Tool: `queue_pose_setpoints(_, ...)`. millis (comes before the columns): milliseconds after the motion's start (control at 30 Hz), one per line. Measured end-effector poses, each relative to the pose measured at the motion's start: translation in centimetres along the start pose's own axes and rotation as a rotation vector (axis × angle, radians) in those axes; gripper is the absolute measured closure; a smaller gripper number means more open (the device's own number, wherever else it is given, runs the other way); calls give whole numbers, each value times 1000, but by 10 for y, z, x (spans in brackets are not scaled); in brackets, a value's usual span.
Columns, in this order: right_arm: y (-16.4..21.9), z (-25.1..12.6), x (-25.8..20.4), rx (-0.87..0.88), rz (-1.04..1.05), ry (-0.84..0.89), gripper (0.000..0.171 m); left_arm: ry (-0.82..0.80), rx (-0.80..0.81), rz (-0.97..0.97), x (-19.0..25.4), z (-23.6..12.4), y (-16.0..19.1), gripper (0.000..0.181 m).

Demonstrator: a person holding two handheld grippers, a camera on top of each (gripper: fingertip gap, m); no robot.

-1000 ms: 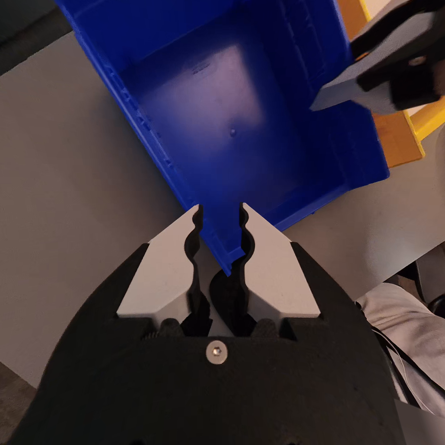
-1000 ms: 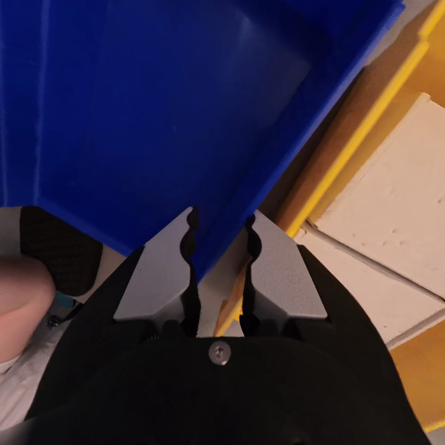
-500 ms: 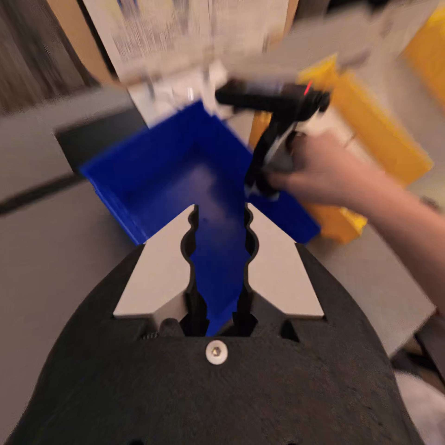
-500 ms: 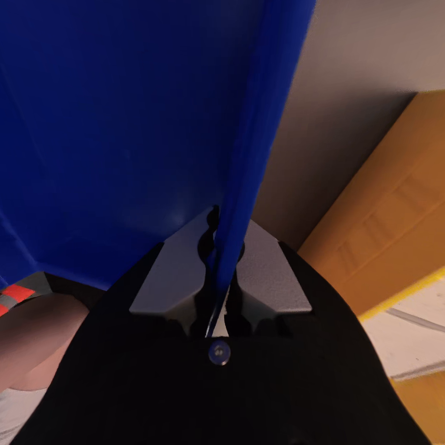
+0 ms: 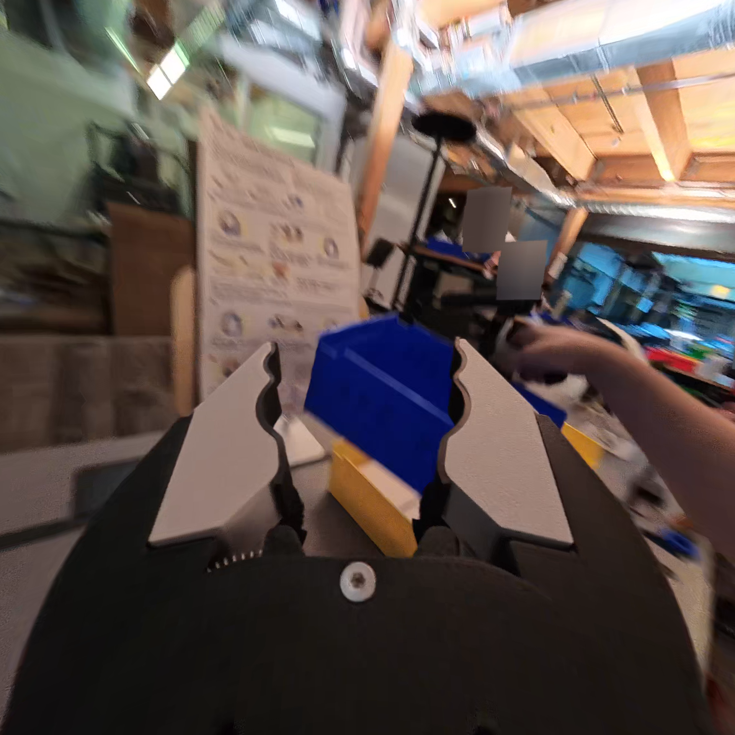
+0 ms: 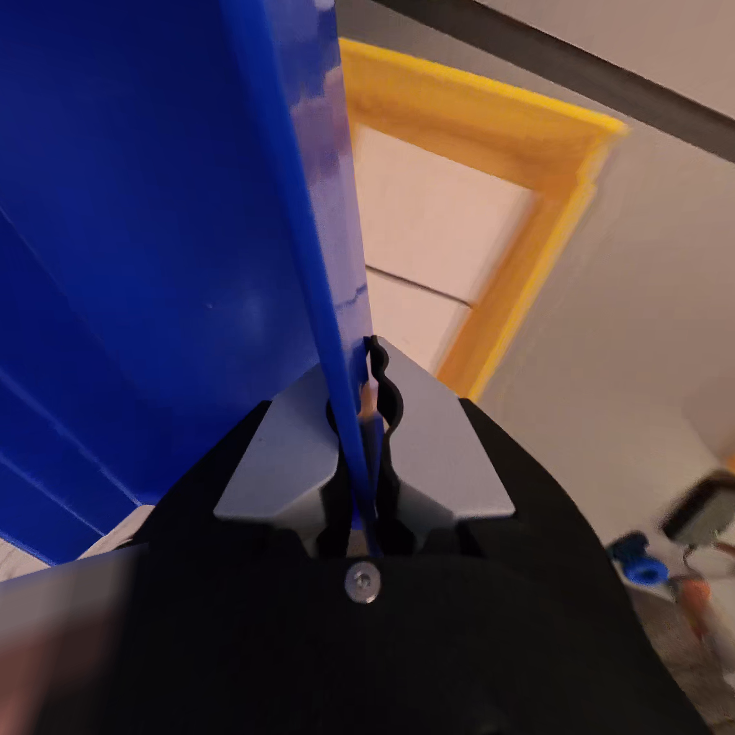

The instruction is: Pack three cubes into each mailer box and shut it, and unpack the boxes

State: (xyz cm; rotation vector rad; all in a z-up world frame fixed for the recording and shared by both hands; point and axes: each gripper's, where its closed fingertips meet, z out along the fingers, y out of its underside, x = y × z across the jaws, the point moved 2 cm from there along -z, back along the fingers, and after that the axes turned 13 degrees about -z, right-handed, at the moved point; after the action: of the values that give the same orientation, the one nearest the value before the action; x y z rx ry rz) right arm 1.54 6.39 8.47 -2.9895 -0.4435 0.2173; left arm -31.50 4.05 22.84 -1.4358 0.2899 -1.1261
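Note:
My right gripper [image 6: 360, 354] is shut on the side wall of an empty blue plastic bin [image 6: 151, 222] and holds it tilted above a yellow bin [image 6: 517, 222]. The yellow bin holds flat white mailer boxes [image 6: 429, 222]. In the left wrist view the blue bin [image 5: 378, 401] hangs tilted over the yellow bin [image 5: 366, 505], with the hand [image 5: 557, 354] that holds the right gripper beside it. My left gripper [image 5: 364, 354] is open and empty, pulled back from both bins. No cubes show.
A grey table [image 6: 636, 278] lies under the bins. A white poster board [image 5: 274, 278] stands behind them, with cardboard [image 5: 147, 270] to its left. Small blue and orange items [image 6: 644, 572] lie at the right on the table. A blurred workshop fills the background.
My left gripper let go of the blue bin's corner, opened wide and drew back and tilted up. My right gripper closed on the bin's wall and lifted it over the yellow bin.

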Motion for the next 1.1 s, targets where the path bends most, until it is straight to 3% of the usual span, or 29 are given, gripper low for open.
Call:
queue_pose_setpoints(33,22,-14,27,7,45,22,168,32,-97,-50,1,14,18,94)
queue_pose_setpoints(133,94,-46,107,80,168,115,169,107,-434,-178,2,59,93,93)
queue_pose_setpoints(233,175,-55,175,145,394,151,168,67,-738,-200,-10,101,183,103)
queue_pose_setpoints(400,283,-29,235,145,642,163,168,-14,-981,-260,-29,137,307,107)
queue_pose_setpoints(533,324,13,248,88,705,115,167,-59,-1175,-185,-33,129,363,113)
queue_pose_setpoints(567,329,24,249,73,717,97,167,-57,-1188,-179,-32,128,367,111)
queue_pose_setpoints(633,335,47,252,47,720,71,167,-44,-1209,-182,-32,125,365,139)
queue_pose_setpoints(833,319,107,248,-35,648,16,167,-60,-1314,-82,-53,111,350,155)
queue_pose_setpoints(967,286,139,235,-53,569,-25,167,-186,-1326,-10,-109,96,311,171)
queue_pose_setpoints(1100,245,157,223,10,494,-80,161,-344,-1262,-123,-174,70,269,176)
